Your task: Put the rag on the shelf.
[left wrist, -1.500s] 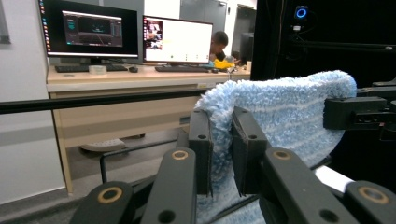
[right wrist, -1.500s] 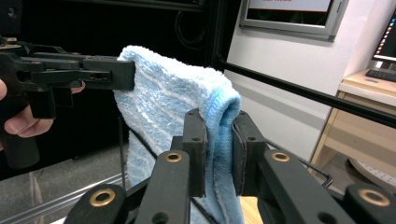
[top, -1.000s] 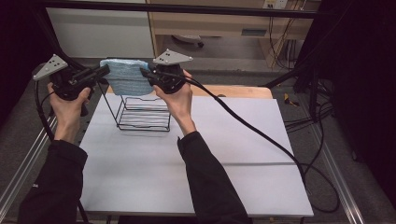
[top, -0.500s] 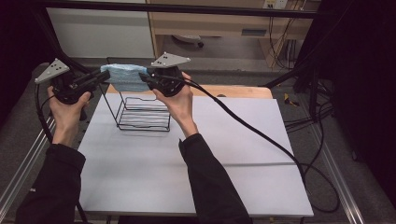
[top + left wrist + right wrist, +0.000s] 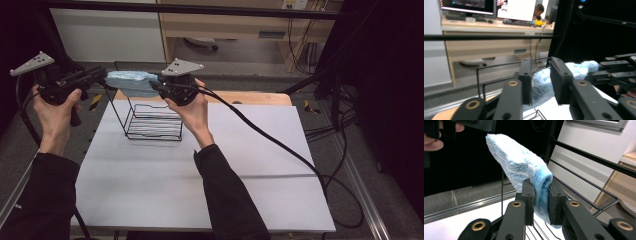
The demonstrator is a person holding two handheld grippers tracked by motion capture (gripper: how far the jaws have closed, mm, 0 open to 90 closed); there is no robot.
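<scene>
The blue towel (image 5: 131, 82) hung stretched above the wire rack (image 5: 152, 120) at the table's (image 5: 250, 165) far left, its long axis running left to right. The left gripper (image 5: 100, 76) and right gripper (image 5: 156, 86) each pinched one end. It looked fluffy, folded double.
</scene>
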